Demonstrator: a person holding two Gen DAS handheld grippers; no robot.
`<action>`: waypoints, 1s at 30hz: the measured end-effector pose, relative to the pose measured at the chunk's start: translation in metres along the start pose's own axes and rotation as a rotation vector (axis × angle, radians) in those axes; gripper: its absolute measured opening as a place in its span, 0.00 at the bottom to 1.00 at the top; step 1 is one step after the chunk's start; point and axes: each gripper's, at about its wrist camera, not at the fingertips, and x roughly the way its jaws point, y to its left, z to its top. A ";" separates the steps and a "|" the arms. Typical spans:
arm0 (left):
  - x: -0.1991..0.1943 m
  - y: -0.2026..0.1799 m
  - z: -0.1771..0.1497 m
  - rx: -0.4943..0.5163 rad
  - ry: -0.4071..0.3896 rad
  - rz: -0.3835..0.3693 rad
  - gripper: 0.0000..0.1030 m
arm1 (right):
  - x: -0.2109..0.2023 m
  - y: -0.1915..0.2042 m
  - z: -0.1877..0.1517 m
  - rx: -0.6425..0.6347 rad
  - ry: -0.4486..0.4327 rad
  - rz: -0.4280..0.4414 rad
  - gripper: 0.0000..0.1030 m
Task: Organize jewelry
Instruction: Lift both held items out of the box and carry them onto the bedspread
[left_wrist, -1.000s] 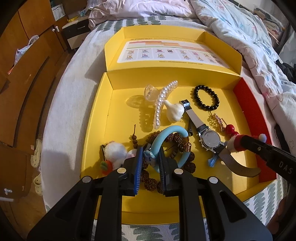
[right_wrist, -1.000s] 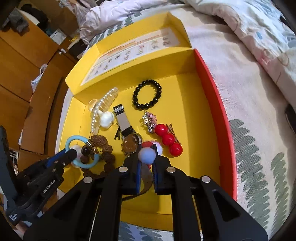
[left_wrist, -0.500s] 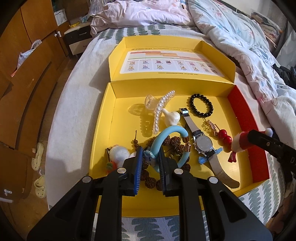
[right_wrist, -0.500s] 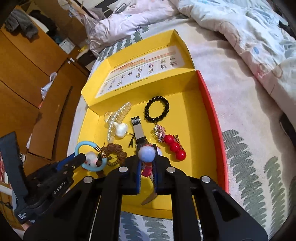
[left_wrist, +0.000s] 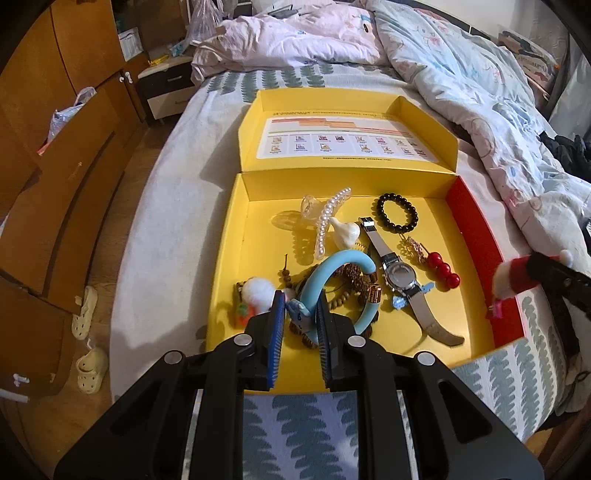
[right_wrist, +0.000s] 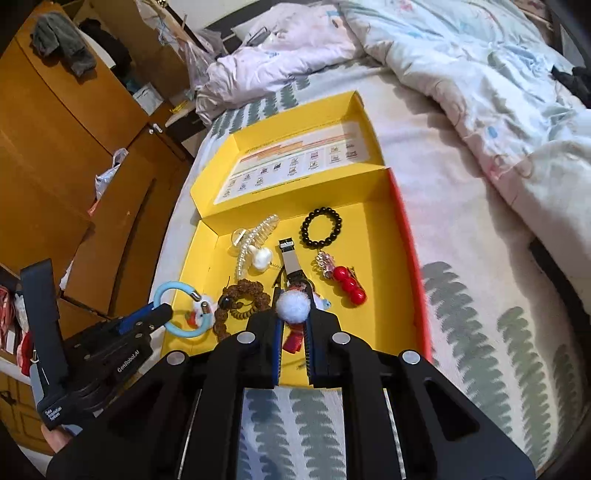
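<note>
Left fingers (left_wrist: 299, 314) clamp blue ring (left_wrist: 334, 271) | right fingers (right_wrist: 293, 319) clamp pompom clip (right_wrist: 293, 306) | watch (left_wrist: 400, 275) between

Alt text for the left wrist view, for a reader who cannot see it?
The left gripper clamps a light blue ring above an open yellow box on a bed. In the box lie a watch, a black bead bracelet and red beads.

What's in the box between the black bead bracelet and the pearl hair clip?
In the left wrist view, the silver watch's strap end and a white garlic-shaped charm lie between the black bead bracelet and the pearl hair clip.
</note>
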 end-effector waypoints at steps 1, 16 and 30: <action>-0.007 0.000 -0.003 0.002 -0.008 0.004 0.17 | -0.007 0.000 -0.003 -0.001 -0.007 -0.002 0.11; -0.076 -0.009 -0.065 0.031 -0.070 0.052 0.17 | -0.089 -0.027 -0.080 -0.011 -0.028 -0.108 0.11; -0.049 -0.003 -0.135 0.012 0.025 0.091 0.17 | -0.083 -0.064 -0.133 0.011 0.021 -0.227 0.11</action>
